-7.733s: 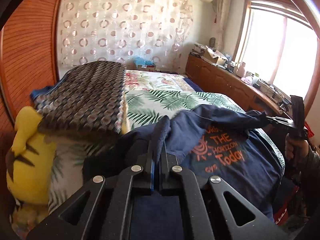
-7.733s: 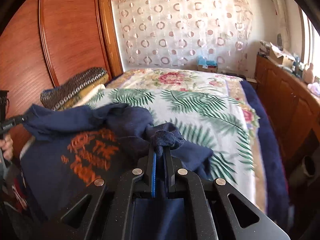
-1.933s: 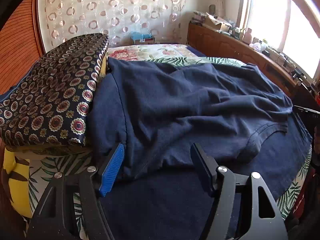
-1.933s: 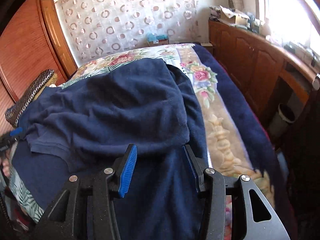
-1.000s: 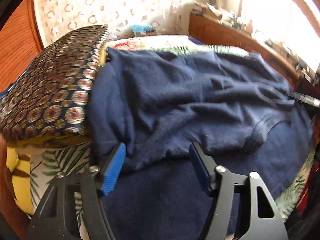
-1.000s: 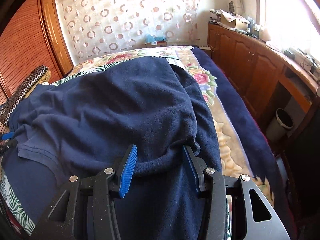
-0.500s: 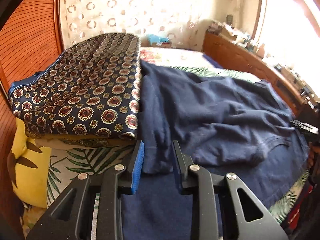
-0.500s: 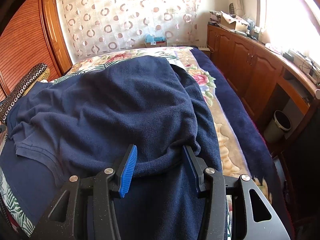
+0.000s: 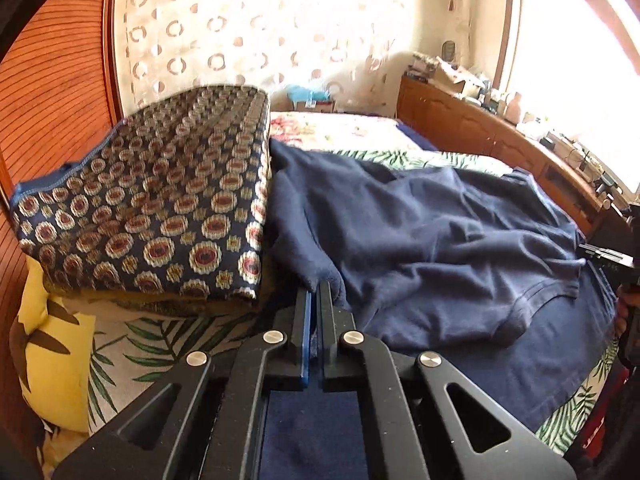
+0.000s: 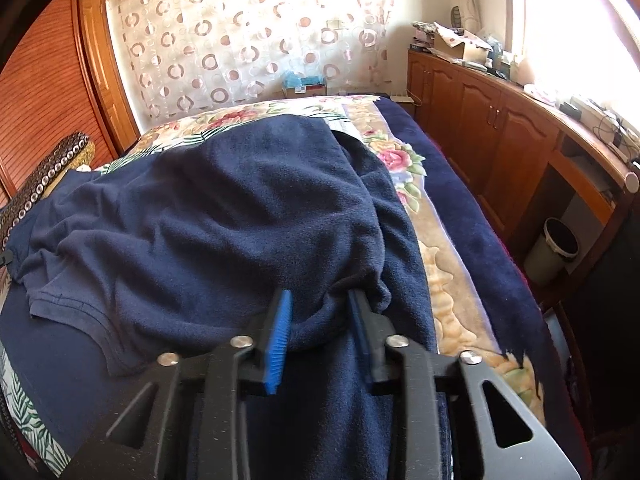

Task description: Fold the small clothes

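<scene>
A navy t-shirt lies spread and wrinkled on the bed, its upper layer folded over the lower one. My left gripper is shut on a bunched edge of the t-shirt beside the patterned cushion. In the right wrist view the t-shirt covers the bed's middle. My right gripper is partly open, its jaws either side of a fold of the shirt's right edge, not pinching it. The right gripper also shows at the far right of the left wrist view.
A patterned folded cushion sits on a yellow pillow at the left. The bed has a palm-leaf and floral cover. Wooden cabinets run along the right, with a bin on the floor. A wooden wardrobe stands left.
My left gripper has closed fully on the shirt's left edge. My right gripper has narrowed around the fold at the right edge.
</scene>
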The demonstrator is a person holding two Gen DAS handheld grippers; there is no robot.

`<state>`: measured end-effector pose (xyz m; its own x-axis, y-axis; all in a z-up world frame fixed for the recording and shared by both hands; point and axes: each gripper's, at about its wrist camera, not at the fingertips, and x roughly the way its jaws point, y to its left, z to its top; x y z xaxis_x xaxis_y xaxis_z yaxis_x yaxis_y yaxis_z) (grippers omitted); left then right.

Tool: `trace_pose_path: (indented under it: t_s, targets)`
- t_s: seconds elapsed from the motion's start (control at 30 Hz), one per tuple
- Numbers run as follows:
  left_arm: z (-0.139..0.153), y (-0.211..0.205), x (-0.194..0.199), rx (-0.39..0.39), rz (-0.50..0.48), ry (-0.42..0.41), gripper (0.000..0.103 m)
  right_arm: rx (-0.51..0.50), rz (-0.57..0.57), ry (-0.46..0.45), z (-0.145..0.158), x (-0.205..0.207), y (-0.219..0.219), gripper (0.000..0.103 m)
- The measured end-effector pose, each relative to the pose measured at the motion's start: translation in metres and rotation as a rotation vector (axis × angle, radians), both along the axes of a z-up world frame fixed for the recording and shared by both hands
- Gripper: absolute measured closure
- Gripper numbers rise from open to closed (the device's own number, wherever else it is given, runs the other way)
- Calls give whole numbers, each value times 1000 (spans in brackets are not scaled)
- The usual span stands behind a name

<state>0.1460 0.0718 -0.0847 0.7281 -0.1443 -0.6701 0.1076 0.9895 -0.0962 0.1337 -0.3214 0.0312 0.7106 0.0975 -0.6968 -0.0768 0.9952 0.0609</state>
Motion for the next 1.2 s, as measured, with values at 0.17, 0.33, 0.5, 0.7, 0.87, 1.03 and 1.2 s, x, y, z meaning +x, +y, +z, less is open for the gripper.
trace_pose_path:
  t_s: [0.17, 0.33, 0.5, 0.7, 0.87, 1.03, 1.2]
  targets:
    - [21, -5, -9, -45, -20, -51, 100, 8, 3, 0, 0, 1, -1, 98]
    - [37, 4, -19, -146, -17, -112, 101, -26, 28, -51, 10, -5, 3, 100]
    - [50, 3, -30, -153, -13, -141, 101, 33, 51, -128, 37, -23, -5, 101]
    - [62, 12, -56, -183, -7, -178, 101, 79, 70, -206, 63, -60, -15, 101]
    - [59, 24, -73, -178, 21, -166, 101, 93, 87, -234, 72, -98, -24, 101]
    - [28, 28, -79, -133, 47, -94, 101, 57, 99, -184, 54, -122, -31, 101]
    - [3, 29, -76, -110, 65, -31, 101, 44, 96, -69, 14, -117, -35, 101]
